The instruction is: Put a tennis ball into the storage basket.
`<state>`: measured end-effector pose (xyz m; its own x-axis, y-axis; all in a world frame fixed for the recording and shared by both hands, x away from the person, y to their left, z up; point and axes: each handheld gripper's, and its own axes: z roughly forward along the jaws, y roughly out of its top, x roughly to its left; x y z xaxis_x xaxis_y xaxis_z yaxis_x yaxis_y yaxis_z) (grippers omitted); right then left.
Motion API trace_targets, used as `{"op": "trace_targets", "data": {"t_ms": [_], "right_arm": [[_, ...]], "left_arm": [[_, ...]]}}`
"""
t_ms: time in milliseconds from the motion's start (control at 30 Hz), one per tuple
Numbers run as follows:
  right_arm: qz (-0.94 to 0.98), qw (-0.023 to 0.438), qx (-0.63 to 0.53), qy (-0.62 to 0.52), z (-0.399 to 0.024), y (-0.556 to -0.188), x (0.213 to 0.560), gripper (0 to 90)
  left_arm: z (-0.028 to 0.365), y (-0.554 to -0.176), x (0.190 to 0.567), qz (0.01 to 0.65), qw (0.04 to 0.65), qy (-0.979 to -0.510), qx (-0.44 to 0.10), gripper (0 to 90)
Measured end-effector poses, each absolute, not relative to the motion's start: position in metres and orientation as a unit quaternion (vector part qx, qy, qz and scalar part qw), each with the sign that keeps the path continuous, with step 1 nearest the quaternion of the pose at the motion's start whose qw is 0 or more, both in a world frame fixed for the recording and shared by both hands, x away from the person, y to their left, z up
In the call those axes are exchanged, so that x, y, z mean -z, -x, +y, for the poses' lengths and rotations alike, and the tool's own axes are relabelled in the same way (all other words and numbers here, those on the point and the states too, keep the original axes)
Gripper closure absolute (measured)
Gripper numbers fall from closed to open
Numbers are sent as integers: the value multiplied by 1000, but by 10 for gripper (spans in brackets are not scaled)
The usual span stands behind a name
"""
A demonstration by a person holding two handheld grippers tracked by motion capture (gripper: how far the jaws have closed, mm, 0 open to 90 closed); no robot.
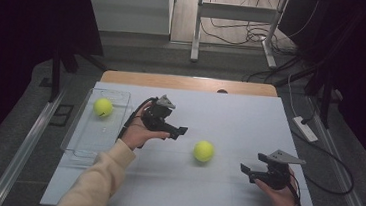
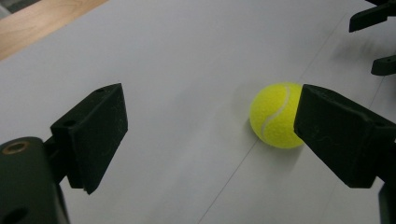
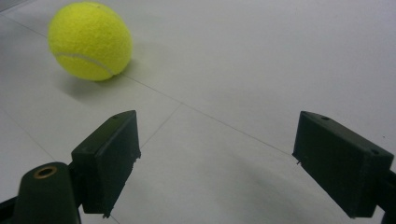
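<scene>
Tennis ball (image 1: 203, 151) lies loose on the surface (image 1: 230, 117) — we centre the left hand-held gripper (image 1: 182, 131), jaws wide and empty, around it before closing; right hand-held gripper (image 1: 243, 169) open, empty too

The left gripper (image 1: 182, 131) sits left of centre in the high view, gripped by the left hand (image 1: 138, 131), its cream sleeve (image 1: 95, 180) rising from the bottom edge, jaws spread apart. The right gripper (image 1: 243, 169), lower right, rests in the right hand (image 1: 278, 195), jaws likewise parted.
</scene>
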<state>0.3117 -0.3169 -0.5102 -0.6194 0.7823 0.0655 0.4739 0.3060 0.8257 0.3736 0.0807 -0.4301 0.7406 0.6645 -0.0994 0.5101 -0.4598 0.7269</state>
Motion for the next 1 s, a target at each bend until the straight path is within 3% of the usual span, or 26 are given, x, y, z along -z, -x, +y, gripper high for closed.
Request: {"op": "trace_targets", "data": {"t_ms": [1000], "right_arm": [[791,178,-433,-395,-315,-311,510,146]], "left_arm": [[48,-369,438,317,379,-865,-83,92]]}}
